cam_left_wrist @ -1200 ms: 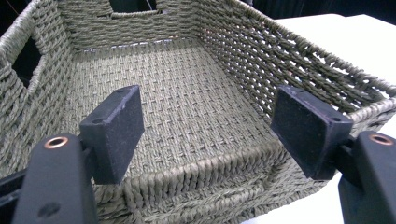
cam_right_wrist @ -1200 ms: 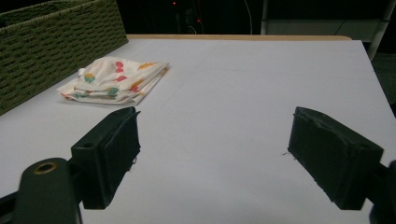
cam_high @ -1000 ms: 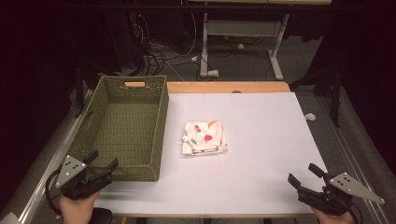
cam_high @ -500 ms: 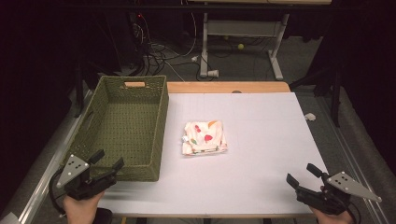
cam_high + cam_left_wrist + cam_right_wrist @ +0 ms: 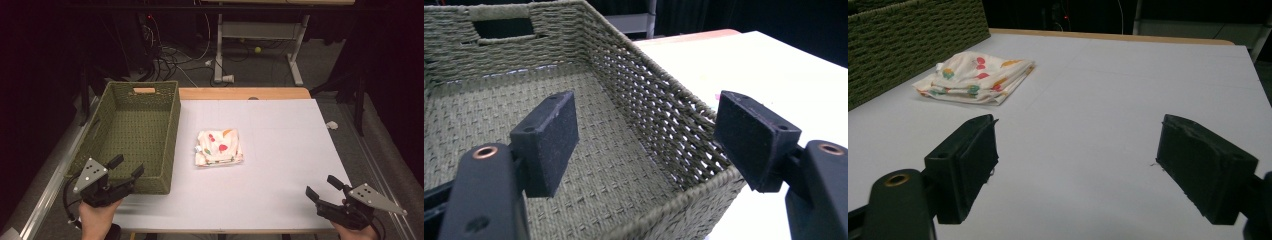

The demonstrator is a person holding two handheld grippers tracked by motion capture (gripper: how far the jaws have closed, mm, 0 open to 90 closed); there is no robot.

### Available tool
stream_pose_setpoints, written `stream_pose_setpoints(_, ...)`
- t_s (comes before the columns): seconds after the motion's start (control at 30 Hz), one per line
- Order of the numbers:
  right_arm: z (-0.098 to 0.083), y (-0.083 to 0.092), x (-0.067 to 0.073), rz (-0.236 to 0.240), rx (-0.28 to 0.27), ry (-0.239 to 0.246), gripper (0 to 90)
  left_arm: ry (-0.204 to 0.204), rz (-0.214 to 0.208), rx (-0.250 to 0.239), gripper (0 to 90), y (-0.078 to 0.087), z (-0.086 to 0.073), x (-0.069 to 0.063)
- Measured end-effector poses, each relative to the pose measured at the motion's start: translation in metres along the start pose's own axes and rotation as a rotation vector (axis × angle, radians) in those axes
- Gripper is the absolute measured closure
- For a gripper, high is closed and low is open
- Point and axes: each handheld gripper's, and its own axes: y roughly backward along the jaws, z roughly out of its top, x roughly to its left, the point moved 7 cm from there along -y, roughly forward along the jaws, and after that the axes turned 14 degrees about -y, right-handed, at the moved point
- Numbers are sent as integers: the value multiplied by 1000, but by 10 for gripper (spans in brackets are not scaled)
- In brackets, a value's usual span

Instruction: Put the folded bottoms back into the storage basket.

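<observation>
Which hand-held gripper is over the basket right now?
The left hand-held gripper: its open jaws straddle the green woven basket's near corner. The right hand-held gripper sits over bare white table.

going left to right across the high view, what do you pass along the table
Left gripper over the near corner of the green woven basket → folded white cloth with coloured fruit print on the white table → right gripper at the near right corner.

Folded white cloth (image 5: 219,147), coloured fruit print, flat on table, just beside green woven basket (image 5: 131,131).
</observation>
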Motion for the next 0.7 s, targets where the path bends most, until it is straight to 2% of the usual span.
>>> stream_pose_setpoints(0.4, 0, 1, 0, 0, -3, 0, 170, -27, -56, -11, 240, -15, 19, -14)
stream_pose_setpoints(0.5, 0, 1, -1, 0, -2, -3, 170, -35, -62, -7, 240, -18, 22, -16)
stream_pose_setpoints(0.6, 0, 1, 0, 3, 0, 2, 170, -71, -47, -7, 240, -20, 24, -18)
stream_pose_setpoints(0.7, 0, 1, 0, 6, 0, 2, 170, -62, -56, -11, 240, -22, 25, -20)
